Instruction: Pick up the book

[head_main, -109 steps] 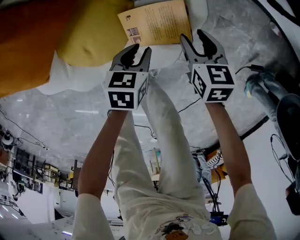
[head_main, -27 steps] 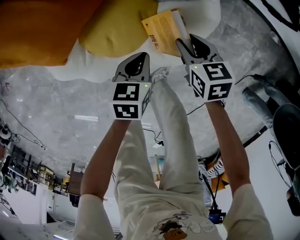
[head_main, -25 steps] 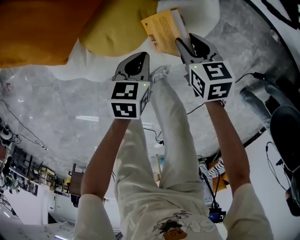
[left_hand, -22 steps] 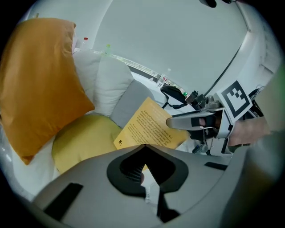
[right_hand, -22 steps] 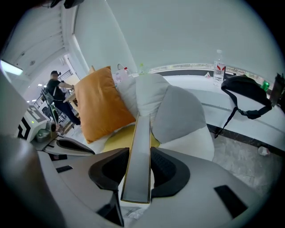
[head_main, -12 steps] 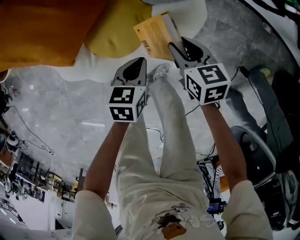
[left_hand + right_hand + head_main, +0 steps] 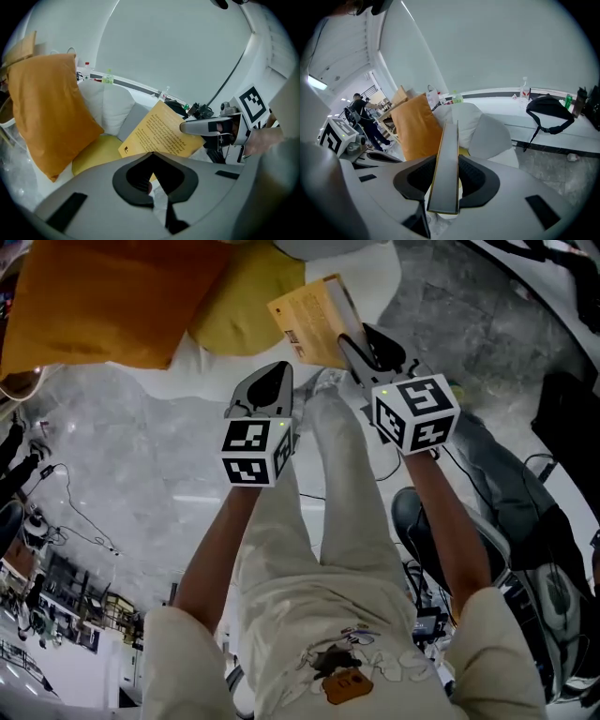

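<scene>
The book (image 7: 314, 320) has a yellow cover with dark print. My right gripper (image 7: 361, 341) is shut on it and holds it in the air above the cushions. In the right gripper view the book (image 7: 446, 164) stands edge-on between the two pads, its grey page block facing the camera. In the left gripper view the book's cover (image 7: 164, 131) shows with the right gripper (image 7: 206, 126) clamped on its right edge. My left gripper (image 7: 272, 381) hangs beside it to the left, shut, with nothing between its jaws (image 7: 152, 180).
An orange cushion (image 7: 112, 301) and a yellow cushion (image 7: 239, 301) lie on white bedding (image 7: 178, 367) beyond the grippers. White and grey pillows (image 7: 480, 126) sit behind the book. A black bag (image 7: 551, 112) rests on a ledge at right. The person's legs (image 7: 319, 521) are below, over a grey marbled floor (image 7: 122, 474).
The book lay flat on the bedding earlier; now the right gripper holds it on edge. Over the last second both grippers rose, and the book came up away from the cushions.
</scene>
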`<action>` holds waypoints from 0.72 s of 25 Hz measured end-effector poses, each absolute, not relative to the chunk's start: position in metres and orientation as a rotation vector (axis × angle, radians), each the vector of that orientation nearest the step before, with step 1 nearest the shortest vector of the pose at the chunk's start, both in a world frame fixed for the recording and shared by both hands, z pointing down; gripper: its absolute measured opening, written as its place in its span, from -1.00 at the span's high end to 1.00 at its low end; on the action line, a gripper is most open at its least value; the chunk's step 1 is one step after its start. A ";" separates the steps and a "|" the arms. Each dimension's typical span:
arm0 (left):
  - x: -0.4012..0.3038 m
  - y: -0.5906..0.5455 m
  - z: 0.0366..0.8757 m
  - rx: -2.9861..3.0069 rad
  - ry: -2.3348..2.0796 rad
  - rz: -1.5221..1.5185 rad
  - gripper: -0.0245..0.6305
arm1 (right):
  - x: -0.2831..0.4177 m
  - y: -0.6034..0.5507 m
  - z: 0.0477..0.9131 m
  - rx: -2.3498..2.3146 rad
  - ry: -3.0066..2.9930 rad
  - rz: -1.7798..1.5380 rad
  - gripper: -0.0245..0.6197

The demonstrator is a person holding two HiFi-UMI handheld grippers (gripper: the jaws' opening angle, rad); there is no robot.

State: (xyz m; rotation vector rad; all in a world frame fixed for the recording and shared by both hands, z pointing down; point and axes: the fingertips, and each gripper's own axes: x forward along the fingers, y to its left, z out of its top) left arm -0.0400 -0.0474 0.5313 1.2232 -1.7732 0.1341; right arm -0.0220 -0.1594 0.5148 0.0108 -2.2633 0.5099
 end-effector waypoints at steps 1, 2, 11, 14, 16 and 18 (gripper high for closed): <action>-0.039 -0.050 0.521 1.229 -1.777 0.136 0.91 | -0.019 -0.162 0.504 0.016 -2.270 0.511 0.41; -0.038 -0.053 0.510 1.235 -1.781 0.136 0.91 | -0.016 -0.164 0.493 0.021 -2.276 0.514 0.41; -0.049 -0.032 0.427 1.269 -1.819 0.134 0.91 | -0.017 -0.136 0.412 0.041 -2.319 0.532 0.41; -0.049 -0.027 0.400 1.288 -1.833 0.131 0.91 | -0.016 -0.129 0.387 0.047 -2.337 0.525 0.41; -0.051 -0.021 0.382 1.303 -1.838 0.135 0.91 | -0.018 -0.122 0.371 0.050 -2.346 0.525 0.41; -0.052 -0.015 0.365 1.318 -1.841 0.140 0.91 | -0.019 -0.116 0.356 0.057 -2.355 0.529 0.41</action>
